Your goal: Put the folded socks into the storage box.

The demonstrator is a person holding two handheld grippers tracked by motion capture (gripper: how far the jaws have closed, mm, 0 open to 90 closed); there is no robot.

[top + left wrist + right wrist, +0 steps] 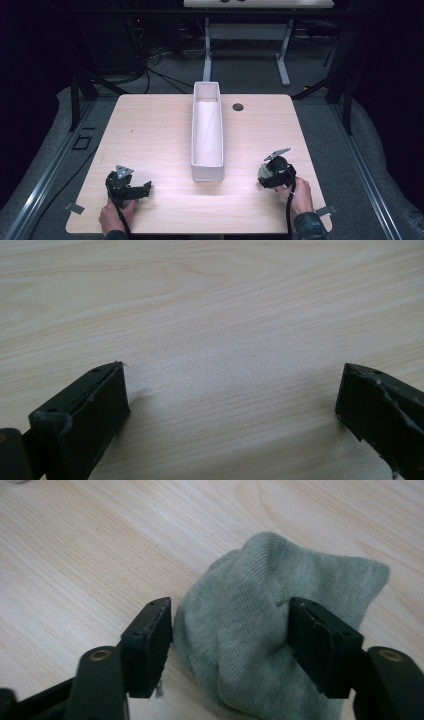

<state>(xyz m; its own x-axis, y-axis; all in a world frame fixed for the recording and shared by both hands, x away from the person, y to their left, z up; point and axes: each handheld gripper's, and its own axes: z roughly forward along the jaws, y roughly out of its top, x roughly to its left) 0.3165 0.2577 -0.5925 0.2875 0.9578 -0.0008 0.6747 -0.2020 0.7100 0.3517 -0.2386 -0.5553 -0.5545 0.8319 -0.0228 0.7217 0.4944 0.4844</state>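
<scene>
A crumpled grey-green knitted cloth (260,630), perhaps a sock, lies on the light wooden table (150,135) near its right front. My right gripper (230,625) points down over it, with both black pads against the fabric, which bunches up between them. From above, that gripper (270,175) hides most of the cloth (263,173). At the left front of the table, my left gripper (143,189) rests low, pointing right. Its jaws (232,390) stand wide open over bare wood with nothing between them.
A long, narrow white box (207,172) stands in the middle of the table, running front to back, and looks empty. A dark round cable hole (238,107) sits just right of its far end. Metal frame legs and cables stand beyond the table.
</scene>
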